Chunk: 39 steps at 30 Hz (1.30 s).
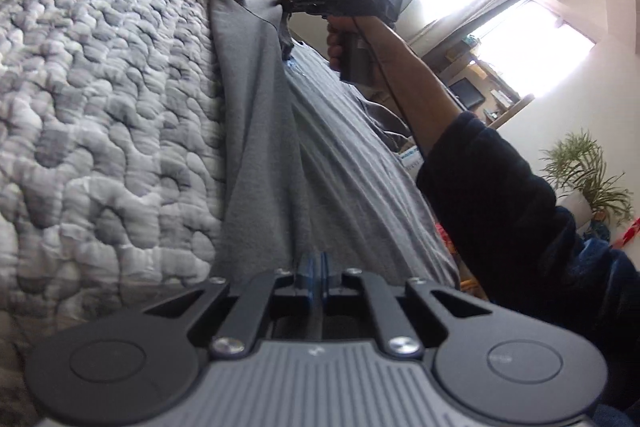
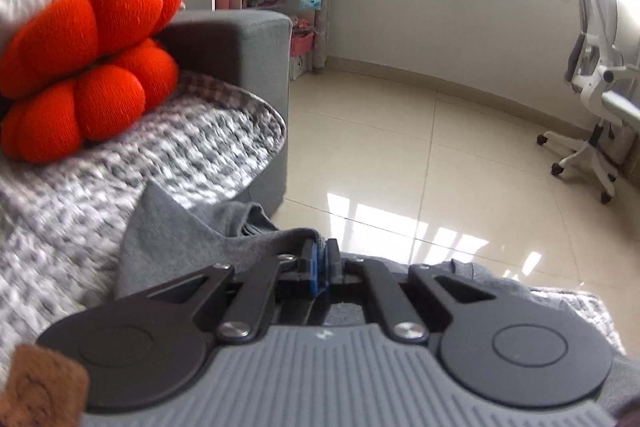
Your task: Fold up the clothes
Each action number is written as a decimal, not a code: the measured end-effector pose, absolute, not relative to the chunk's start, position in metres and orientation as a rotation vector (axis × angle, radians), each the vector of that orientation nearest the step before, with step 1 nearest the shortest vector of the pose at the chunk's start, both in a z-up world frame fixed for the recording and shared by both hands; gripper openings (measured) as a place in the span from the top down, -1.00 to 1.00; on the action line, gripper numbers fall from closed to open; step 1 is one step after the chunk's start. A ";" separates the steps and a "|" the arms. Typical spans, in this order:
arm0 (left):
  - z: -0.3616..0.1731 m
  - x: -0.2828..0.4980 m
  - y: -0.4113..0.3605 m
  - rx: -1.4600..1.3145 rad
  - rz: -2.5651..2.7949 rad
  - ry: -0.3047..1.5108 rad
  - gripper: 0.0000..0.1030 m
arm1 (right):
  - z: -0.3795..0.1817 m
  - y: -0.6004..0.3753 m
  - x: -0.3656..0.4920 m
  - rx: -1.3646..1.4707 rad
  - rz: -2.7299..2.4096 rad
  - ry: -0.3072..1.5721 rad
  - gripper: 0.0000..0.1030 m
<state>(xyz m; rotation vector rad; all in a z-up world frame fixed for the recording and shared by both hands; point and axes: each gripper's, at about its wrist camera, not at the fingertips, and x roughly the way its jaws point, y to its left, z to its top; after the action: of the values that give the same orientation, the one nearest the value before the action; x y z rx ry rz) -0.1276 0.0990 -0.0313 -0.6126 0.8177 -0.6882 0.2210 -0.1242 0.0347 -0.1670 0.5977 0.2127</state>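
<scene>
both claws clamped on the grey garment [image 1: 256, 131] — its long axis runs from the left claw [image 1: 314, 267] to the right claw [image 1: 289, 5], over the quilted bed [image 1: 100, 107].

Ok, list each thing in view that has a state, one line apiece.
Left claw: shut on the garment's near edge.
Right claw: shut on another edge, lifted off the bed.
Plain grey knit garment: stretched between both claws, partly draped on the quilt, not yet folded.
Grey-and-white quilted bedspread: spread flat under the garment.
Orange knotted plush cushion: resting on the quilt, untouched.
</scene>
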 end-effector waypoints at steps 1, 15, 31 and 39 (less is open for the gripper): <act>-0.031 -0.128 0.095 -0.604 -0.694 0.822 0.94 | 0.034 -0.125 0.219 -0.149 0.216 0.590 0.95; -0.024 -0.149 0.129 -0.582 -0.599 0.743 0.84 | 0.011 -0.146 0.220 -0.270 0.129 0.682 0.89; -0.016 -0.193 0.161 -0.502 -0.510 0.701 0.39 | 0.026 -0.199 0.017 0.288 0.780 0.936 0.08; -0.003 -0.215 0.173 -0.515 -0.420 0.672 0.37 | 0.004 -0.162 -0.082 0.310 1.038 1.081 0.08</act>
<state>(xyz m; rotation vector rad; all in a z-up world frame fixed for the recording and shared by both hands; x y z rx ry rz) -0.2147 0.1727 -0.0025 -0.5145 0.6717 -0.4204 -0.0816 -0.1621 0.0039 0.3099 1.0815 1.0376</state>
